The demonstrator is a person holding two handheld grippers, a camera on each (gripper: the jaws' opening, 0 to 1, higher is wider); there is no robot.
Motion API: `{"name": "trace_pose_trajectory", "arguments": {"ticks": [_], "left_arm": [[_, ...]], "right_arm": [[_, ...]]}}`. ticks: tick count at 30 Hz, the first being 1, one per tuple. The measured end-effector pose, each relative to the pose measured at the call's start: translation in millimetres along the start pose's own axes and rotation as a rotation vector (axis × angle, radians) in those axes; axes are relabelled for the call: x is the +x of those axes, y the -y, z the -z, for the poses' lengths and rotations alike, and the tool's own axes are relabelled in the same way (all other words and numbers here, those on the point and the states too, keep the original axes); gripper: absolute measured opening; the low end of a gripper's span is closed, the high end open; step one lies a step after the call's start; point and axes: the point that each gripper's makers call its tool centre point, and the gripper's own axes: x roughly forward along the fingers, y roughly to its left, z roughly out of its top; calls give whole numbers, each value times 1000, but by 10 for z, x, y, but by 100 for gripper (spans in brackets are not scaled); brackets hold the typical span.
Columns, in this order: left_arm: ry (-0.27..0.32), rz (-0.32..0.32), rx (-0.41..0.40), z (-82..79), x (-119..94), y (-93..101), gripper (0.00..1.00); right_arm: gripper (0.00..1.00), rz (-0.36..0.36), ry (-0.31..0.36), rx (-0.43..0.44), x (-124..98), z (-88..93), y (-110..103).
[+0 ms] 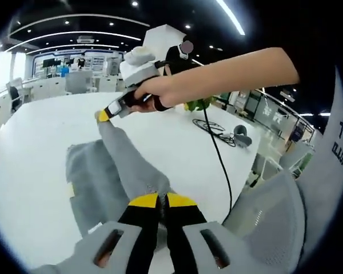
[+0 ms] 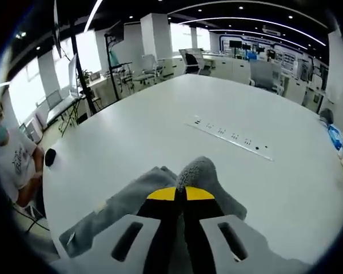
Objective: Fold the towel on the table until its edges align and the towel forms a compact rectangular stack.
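Towel (image 1: pixel 111 171), grey, soft, nubbly, pinched between both tools.

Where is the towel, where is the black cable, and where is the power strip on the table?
towel (image 1: pixel 97 177), left gripper view, flat grey part on the table.
black cable (image 1: pixel 217 151), left gripper view, its straight run.
power strip (image 2: pixel 231 137), right gripper view, its middle.
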Motion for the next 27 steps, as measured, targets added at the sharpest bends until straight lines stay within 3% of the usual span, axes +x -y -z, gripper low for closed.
{"name": "trace_pose_trajectory", "arguments": {"ticks": [17,27], "left_arm": [[45,-59,-76,82,-268,-225,4],[63,-144,-198,337,-371,-468,4]], "right_arm": [[0,-16,29,0,12,-177,-257],[0,-39,6,-21,197,-189,-452]]}}
